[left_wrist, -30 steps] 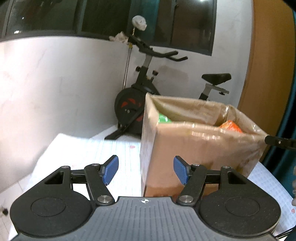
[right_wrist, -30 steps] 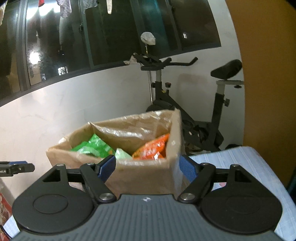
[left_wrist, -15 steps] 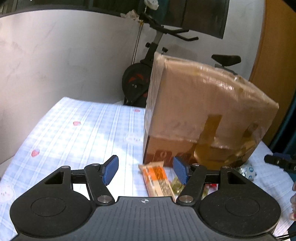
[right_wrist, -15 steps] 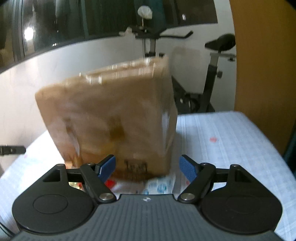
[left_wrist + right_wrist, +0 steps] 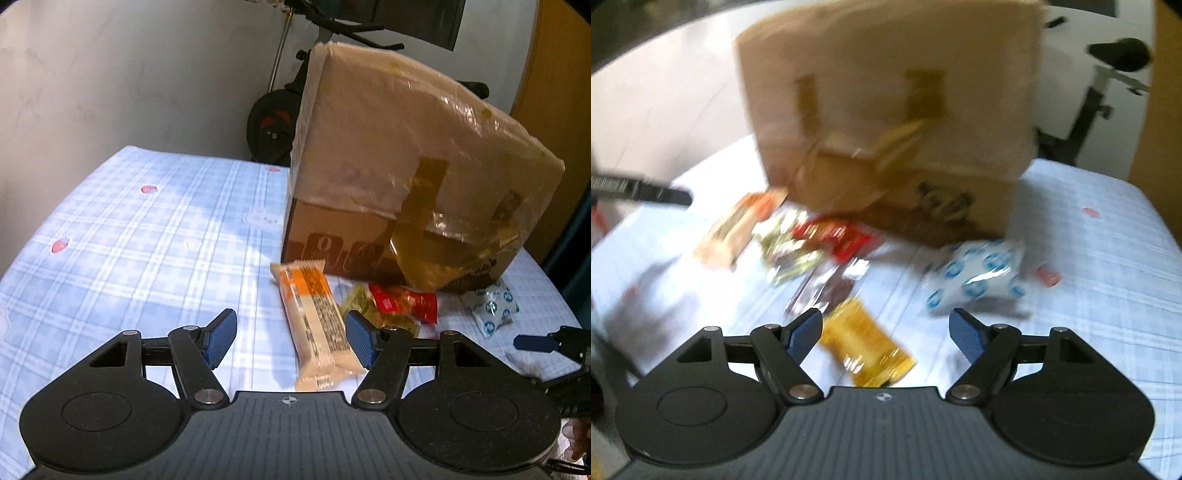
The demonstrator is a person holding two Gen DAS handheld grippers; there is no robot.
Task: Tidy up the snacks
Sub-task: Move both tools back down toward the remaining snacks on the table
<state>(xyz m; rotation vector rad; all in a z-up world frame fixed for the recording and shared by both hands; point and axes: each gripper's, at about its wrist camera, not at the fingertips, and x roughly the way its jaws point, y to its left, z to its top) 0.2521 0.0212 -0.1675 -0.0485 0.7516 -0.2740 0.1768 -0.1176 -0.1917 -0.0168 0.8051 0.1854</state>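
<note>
A taped cardboard box (image 5: 399, 177) (image 5: 886, 122) stands on the blue checked tablecloth (image 5: 147, 229). In front of it lie loose snacks: an orange and cream bar (image 5: 317, 317) (image 5: 738, 229), a red packet (image 5: 404, 301) (image 5: 842, 236) on a green-gold one (image 5: 360, 304) (image 5: 786, 251), a white packet with blue dots (image 5: 493, 306) (image 5: 975, 277), a dark packet (image 5: 831, 288) and a yellow packet (image 5: 868, 347). My left gripper (image 5: 291, 338) is open above the bar's near end. My right gripper (image 5: 886, 334) is open above the yellow packet, holding nothing.
An exercise bike (image 5: 280, 114) (image 5: 1108, 85) stands behind the table against a white wall. A wooden panel (image 5: 554, 92) rises at the right. The right gripper's finger (image 5: 543, 343) shows at the left view's right edge. The cloth left of the box is bare.
Both grippers have dropped and tipped downward. The views went from looking into the box's top to looking at its front side and the snacks lying on the cloth.
</note>
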